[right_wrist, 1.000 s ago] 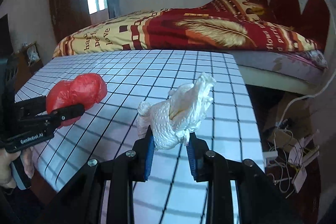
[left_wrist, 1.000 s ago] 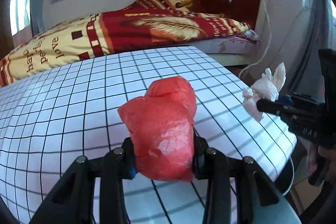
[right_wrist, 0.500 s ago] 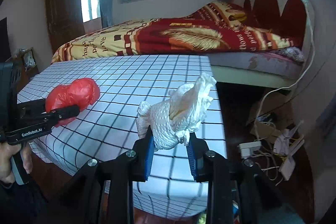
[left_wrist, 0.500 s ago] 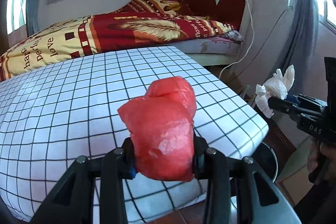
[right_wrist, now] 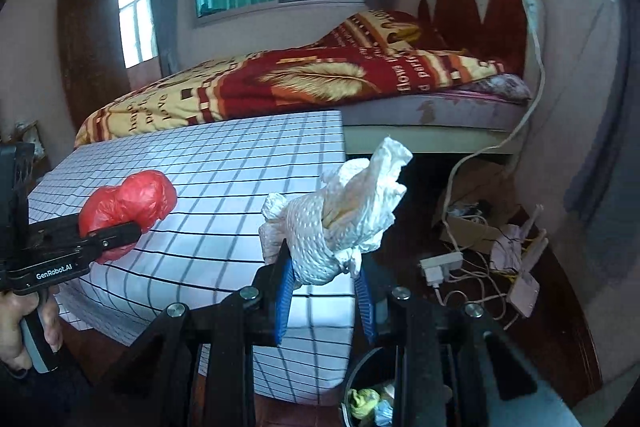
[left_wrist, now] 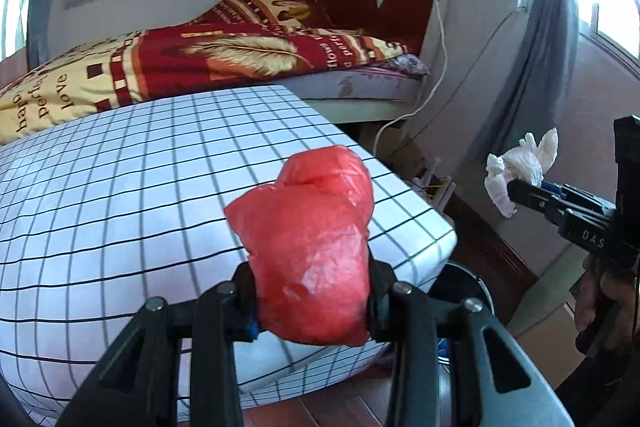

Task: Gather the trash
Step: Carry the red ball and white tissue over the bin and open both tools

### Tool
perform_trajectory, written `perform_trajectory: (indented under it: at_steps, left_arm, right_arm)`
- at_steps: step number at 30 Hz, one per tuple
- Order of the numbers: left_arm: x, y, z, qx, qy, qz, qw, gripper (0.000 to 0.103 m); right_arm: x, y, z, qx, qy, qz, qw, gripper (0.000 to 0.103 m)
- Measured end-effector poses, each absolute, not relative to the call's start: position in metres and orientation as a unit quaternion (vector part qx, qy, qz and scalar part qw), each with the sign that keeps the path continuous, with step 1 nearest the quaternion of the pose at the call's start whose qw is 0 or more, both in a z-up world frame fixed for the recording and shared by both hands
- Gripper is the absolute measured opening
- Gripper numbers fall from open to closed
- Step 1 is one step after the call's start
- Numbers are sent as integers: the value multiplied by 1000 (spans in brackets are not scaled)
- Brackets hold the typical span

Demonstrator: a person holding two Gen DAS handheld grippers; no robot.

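Note:
My left gripper [left_wrist: 310,301] is shut on a crumpled red plastic bag [left_wrist: 310,251], held in the air over the near right corner of the grid-patterned table [left_wrist: 120,187]. My right gripper [right_wrist: 326,287] is shut on a crumpled white paper towel [right_wrist: 340,223], held past the table's right edge. A dark round trash bin [right_wrist: 372,399] with scraps inside sits on the floor below the right gripper; its rim [left_wrist: 464,283] shows beside the table corner in the left wrist view. Each gripper appears in the other's view: the right one [left_wrist: 516,193] with the towel [left_wrist: 520,163], the left one [right_wrist: 128,231] with the bag [right_wrist: 128,203].
A bed with a red and yellow blanket [right_wrist: 304,83] stands behind the table. On the floor to the right lie a power strip [right_wrist: 440,267], white cables and cardboard [right_wrist: 472,227]. A person's hands hold the gripper handles [right_wrist: 24,327].
Both grippers have moved right with their loads, from over the table toward its right edge. The floor, the cables and the trash bin have come into view.

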State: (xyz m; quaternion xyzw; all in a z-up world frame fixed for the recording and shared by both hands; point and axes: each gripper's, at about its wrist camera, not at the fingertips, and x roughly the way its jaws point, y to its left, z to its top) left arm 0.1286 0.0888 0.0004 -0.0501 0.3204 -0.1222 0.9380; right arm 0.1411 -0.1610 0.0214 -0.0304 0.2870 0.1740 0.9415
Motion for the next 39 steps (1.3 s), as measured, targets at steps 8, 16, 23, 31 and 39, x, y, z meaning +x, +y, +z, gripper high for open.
perform_trajectory:
  at_steps: [8,16,23,31,39]
  left_arm:
    - [126,53,-1,-38,323,-158,933,38]
    - [125,15,-4,-26,329,-194,924,38]
    - [126,-18,-10,-15,338,-222,915,38]
    - [128,-55,-25,-5,354,-251,901,38]
    - [123,-90,-48,11,379,-277,883,38]
  right_arm:
    - [126,-197,18,-23,292,142,946,30]
    - [115,-229,9,-18,304,113,946,30]
    - [106,-253,3,-15,310,89,946,30]
    - [96,-286,-15,-6,327,66,943,30]
    - [89,-310,-41,-1,357,48,933,30]
